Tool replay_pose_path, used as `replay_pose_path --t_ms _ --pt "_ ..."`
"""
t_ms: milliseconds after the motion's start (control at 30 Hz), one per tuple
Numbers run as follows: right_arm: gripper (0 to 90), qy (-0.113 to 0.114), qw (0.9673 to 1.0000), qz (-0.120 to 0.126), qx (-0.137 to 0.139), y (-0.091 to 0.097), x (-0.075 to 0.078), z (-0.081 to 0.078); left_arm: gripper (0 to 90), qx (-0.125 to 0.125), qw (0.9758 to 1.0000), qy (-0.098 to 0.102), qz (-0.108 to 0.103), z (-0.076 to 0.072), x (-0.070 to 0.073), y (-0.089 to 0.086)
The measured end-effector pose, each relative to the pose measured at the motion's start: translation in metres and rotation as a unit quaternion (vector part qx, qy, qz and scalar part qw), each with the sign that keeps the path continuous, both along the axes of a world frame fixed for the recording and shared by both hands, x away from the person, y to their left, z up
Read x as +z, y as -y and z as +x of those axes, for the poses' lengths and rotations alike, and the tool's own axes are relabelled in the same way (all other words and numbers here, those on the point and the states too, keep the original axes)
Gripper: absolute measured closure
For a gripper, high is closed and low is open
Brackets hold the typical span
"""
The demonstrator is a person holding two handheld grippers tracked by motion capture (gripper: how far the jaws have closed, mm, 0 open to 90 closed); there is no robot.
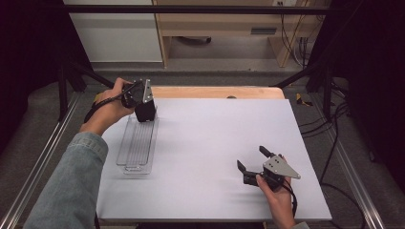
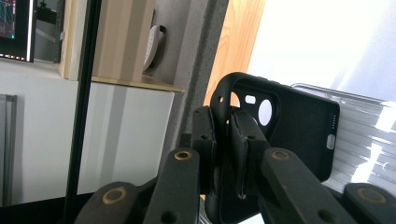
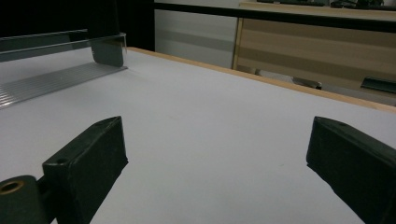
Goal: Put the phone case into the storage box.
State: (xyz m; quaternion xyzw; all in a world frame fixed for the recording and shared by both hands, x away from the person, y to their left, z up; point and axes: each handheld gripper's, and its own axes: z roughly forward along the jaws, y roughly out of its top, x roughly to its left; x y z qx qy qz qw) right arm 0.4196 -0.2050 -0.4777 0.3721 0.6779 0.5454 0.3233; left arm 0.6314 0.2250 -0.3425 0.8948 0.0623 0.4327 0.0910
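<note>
A: What lay on the white surface (image 1: 210, 157)?

B: A clear ribbed plastic tray (image 1: 137, 144) near its left edge. Over the tray's far end hung a black soft rubber phone case (image 2: 285, 140).

A: How would the case handle?

B: Light, floppy and grippy, I'd judge; best pinched by a side wall.

A: The claws?

B: The left claw (image 2: 227, 140) was clamped on the case's rim. The right claw (image 1: 252, 160), near the right front corner, stood wide apart, empty.

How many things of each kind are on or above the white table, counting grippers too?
Grippers: 2, left gripper and right gripper
Black phone case: 1
Clear tray: 1
Total: 4
</note>
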Motion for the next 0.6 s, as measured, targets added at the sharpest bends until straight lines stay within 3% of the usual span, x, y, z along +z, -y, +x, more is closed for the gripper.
replay_pose_path --t_ms 600 --pt "5.0 -0.002 1.0 0.007 -0.002 0.0019 0.0004 -0.0001 81.9 -0.004 0.9999 0.011 0.0 0.0015 0.0 0.0025"
